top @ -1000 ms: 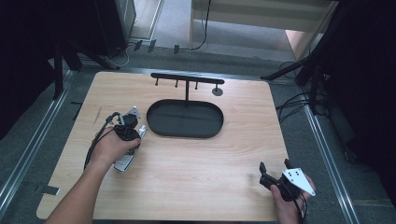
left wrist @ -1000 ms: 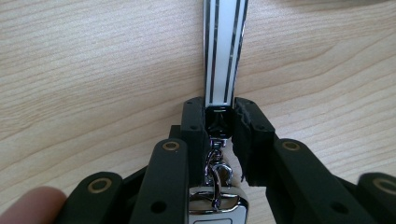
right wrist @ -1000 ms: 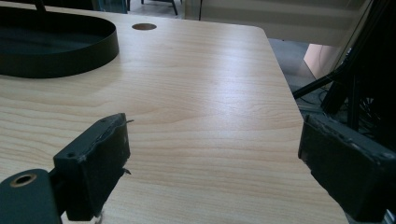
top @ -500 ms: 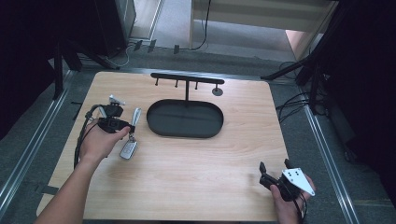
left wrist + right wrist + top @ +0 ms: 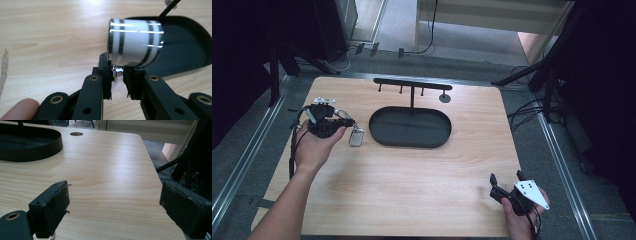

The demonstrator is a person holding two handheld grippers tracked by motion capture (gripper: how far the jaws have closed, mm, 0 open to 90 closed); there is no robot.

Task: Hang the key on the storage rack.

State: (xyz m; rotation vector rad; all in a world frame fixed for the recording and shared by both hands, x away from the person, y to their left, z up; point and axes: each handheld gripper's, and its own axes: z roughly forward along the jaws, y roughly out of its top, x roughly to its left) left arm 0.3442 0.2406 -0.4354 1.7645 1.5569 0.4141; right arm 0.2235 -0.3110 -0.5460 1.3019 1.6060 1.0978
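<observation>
Since my left claw (image 5: 117, 76) pinches only the key fob's (image 5: 136, 46) small metal loop, I rate it light, rigid, swing-prone; right claw (image 5: 113, 202) gapes empty.

Left tool (image 5: 343, 121) clamped and raised; right tool (image 5: 507, 182) spread wide.

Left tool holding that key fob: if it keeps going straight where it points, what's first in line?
Probably the black oval tray: the left tool, shut on the key fob, points at its near rim. Depth is unclear.
</observation>
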